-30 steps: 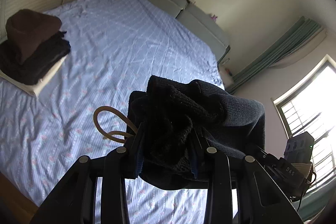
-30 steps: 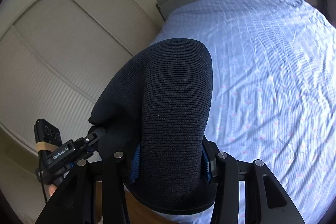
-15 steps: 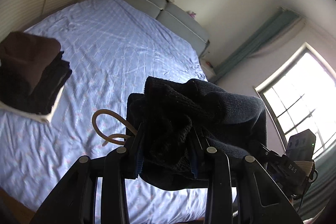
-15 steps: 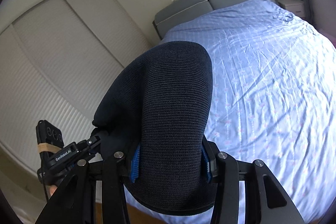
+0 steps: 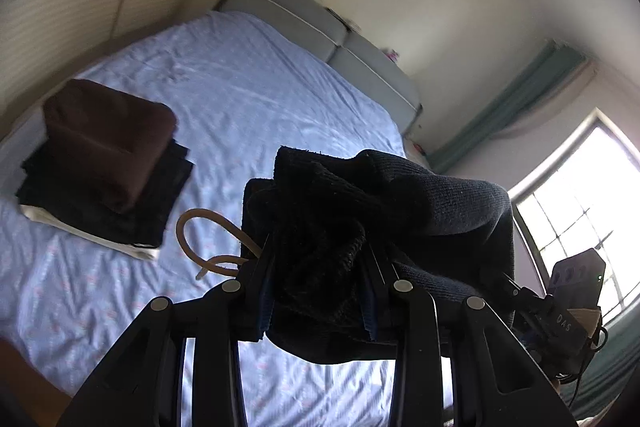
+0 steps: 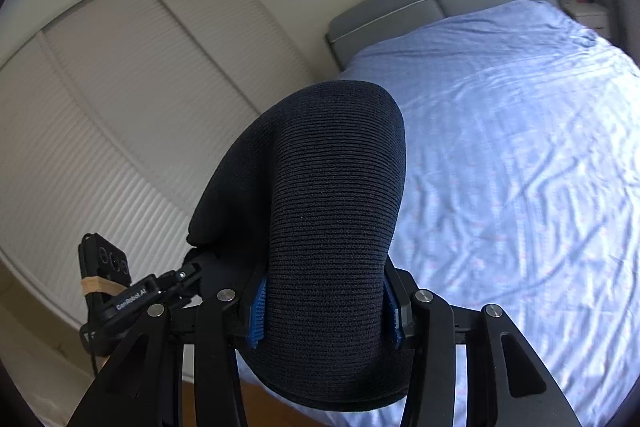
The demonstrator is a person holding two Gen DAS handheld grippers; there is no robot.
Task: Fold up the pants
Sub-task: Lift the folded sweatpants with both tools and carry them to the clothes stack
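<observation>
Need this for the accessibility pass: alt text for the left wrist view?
The left tongs clamp a bunched dark knit pair of pants above a bed with a light blue sheet. A stack of folded dark clothes sits on the sheet at left, and a bright window is at right.

Matt ribbed knit pants (image 6: 336, 219), wrinkled cotton sheet (image 6: 520, 155)

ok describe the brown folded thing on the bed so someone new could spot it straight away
Start at the bed with the pale blue sheet and grey headboard. On its left side in the left wrist view sits a stack of folded clothes. The brown folded garment is the top piece, a thick block, the only brown one, above black layers and a cream one at the bottom.
</observation>
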